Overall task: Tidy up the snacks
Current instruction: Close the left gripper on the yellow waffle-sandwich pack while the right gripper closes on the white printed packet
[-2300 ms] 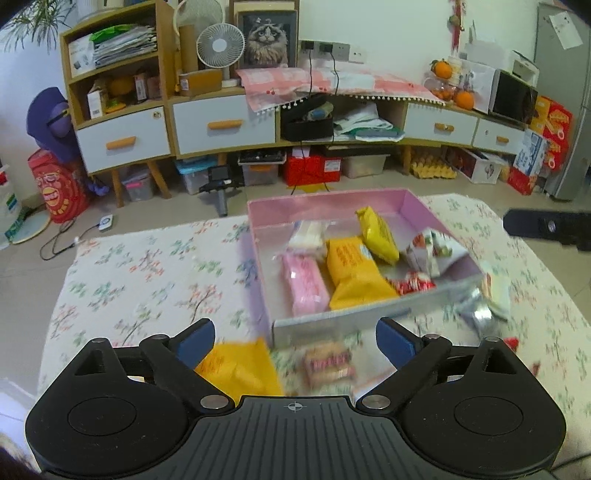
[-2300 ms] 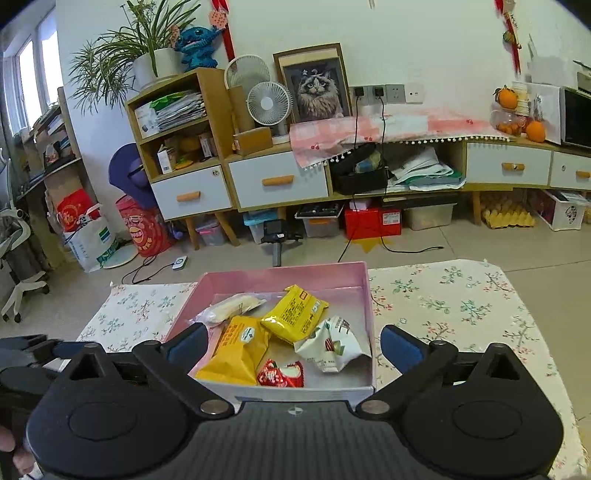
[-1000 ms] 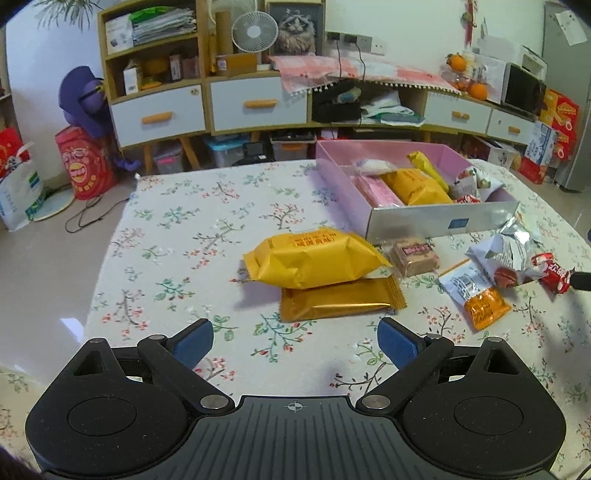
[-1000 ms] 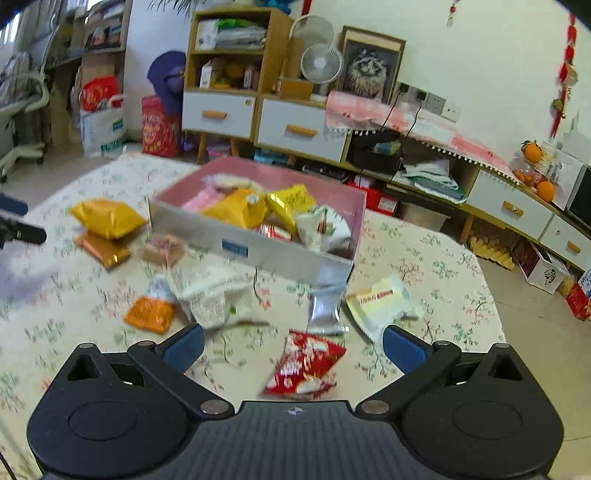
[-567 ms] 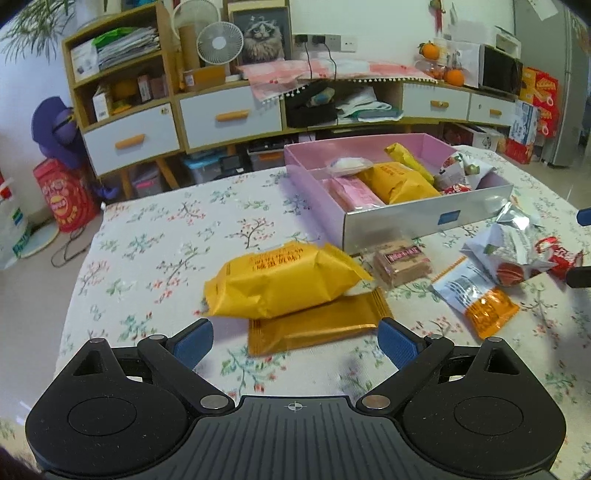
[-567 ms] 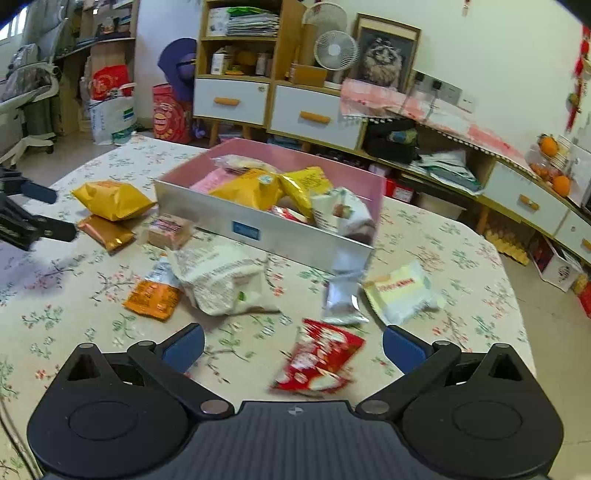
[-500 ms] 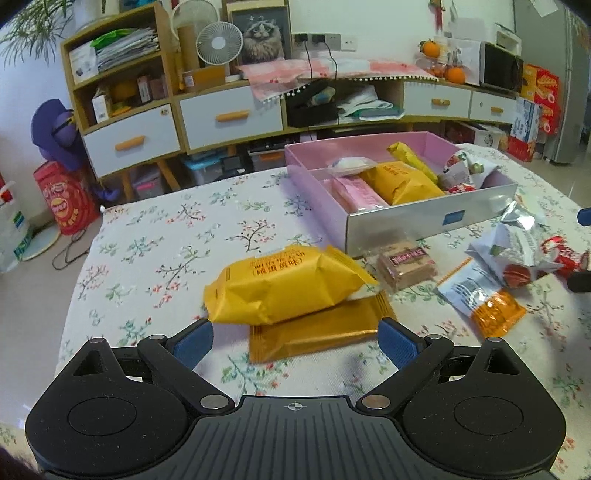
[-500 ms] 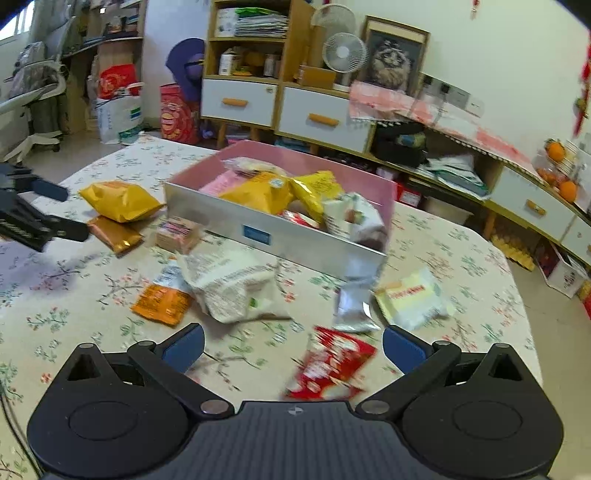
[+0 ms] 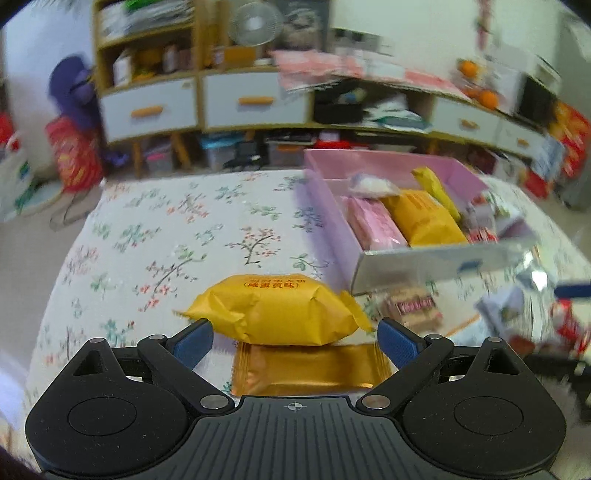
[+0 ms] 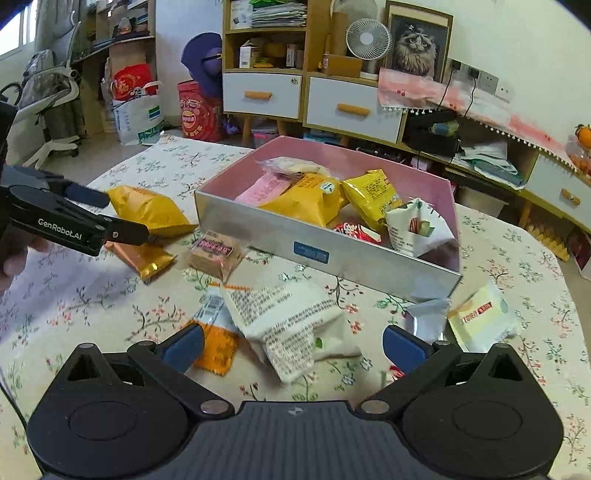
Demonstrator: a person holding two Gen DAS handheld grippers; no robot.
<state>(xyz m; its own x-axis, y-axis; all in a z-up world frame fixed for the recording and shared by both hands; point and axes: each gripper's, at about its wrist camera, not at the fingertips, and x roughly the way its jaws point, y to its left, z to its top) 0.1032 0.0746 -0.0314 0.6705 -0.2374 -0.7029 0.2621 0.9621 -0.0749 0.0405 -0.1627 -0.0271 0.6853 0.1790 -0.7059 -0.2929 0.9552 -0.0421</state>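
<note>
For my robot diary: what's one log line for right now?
left gripper: open, at puffy yellow snack bag | right gripper: open, over white printed packet | pink box: part-filled

Behind your table: wooden cabinet [image 10: 306,92] with white drawers, desk fan [image 10: 369,38], framed cat picture [image 10: 417,42], cream wall [image 10: 517,40], window [image 10: 14,31] far left, beige floor [image 10: 99,147].
</note>
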